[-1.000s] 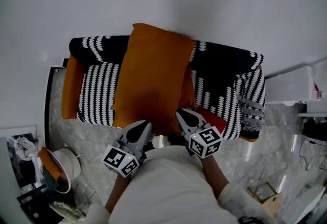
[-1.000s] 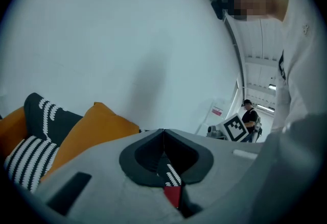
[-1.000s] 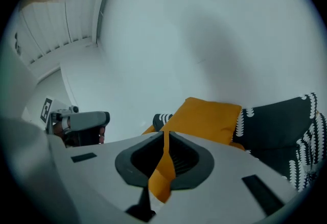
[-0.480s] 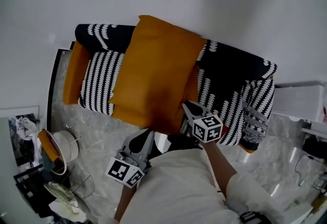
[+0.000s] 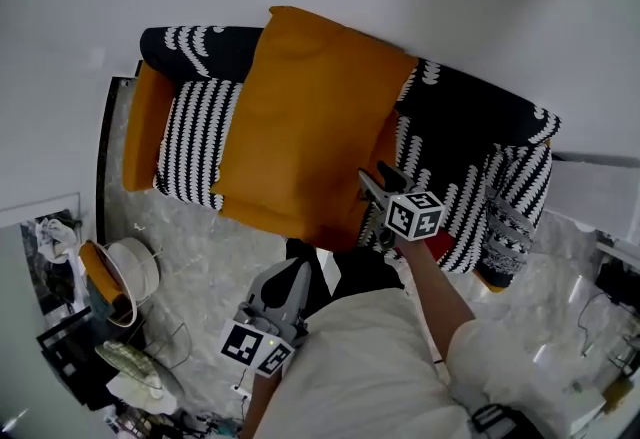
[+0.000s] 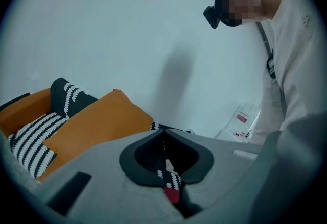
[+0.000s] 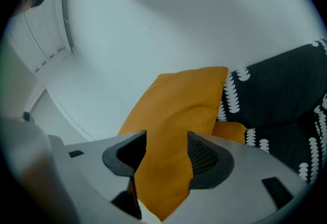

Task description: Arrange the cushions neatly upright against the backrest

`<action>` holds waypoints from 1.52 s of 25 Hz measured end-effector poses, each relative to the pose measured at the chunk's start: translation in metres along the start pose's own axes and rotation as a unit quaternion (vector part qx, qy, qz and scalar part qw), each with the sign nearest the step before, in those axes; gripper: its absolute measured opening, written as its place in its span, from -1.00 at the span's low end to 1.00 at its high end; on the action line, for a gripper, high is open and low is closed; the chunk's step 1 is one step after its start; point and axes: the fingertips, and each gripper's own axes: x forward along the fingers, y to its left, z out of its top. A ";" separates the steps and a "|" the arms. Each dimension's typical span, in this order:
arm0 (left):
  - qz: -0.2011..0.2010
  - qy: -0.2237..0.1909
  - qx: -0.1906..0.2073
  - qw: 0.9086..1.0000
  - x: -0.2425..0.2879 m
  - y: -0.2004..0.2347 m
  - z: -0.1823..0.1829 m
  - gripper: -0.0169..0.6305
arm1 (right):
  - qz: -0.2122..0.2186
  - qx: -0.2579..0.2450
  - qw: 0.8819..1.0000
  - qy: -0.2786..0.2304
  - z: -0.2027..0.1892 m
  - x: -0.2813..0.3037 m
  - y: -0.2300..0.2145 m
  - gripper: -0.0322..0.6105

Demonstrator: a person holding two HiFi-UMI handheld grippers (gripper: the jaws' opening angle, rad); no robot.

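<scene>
- Evidently the orange cushion stood upright at the middle of the sofa, its top edge leaning on the dark backrest and its lower edge down at the front of the seat. I judged that this lean carried its weight, so it needed no hold.
- That would explain the right gripper, which sat at the cushion's lower right corner with its jaws opening. In the right gripper view the corner lay between the pads, but they looked slack on the fabric rather than biting it.
- Meanwhile the left gripper hung low, well clear of the sofa and close to the person's body. Its jaws were pressed together on nothing, so it lent the cushion no support.
- From the head view the cushion seemed to sit slightly askew to the sofa's stripes. It probably wanted a small squaring nudge to count as neat.
- Just below the right gripper a red item lay at the seat's front edge. I could not tell whether it was another cushion; if so, it was not yet upright.
</scene>
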 end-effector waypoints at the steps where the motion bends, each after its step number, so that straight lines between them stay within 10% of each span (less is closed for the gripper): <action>1: 0.004 0.002 -0.005 1.000 0.001 0.003 -0.002 -0.91 | 0.000 0.014 1.000 -0.002 -0.001 0.006 -0.006 -0.21; 16: 0.025 0.037 -0.029 0.999 0.018 0.030 -0.013 -0.91 | 0.028 0.192 0.981 -0.026 -0.014 0.067 -0.058 0.34; 28: 0.055 0.006 -0.044 0.998 0.001 0.038 -0.011 -0.91 | 0.039 0.202 0.978 0.014 -0.024 0.087 -0.058 0.34; 38: 0.059 -0.034 -0.034 0.997 -0.017 0.021 -0.008 -0.91 | 0.010 0.152 0.988 0.034 -0.017 0.070 -0.034 -0.33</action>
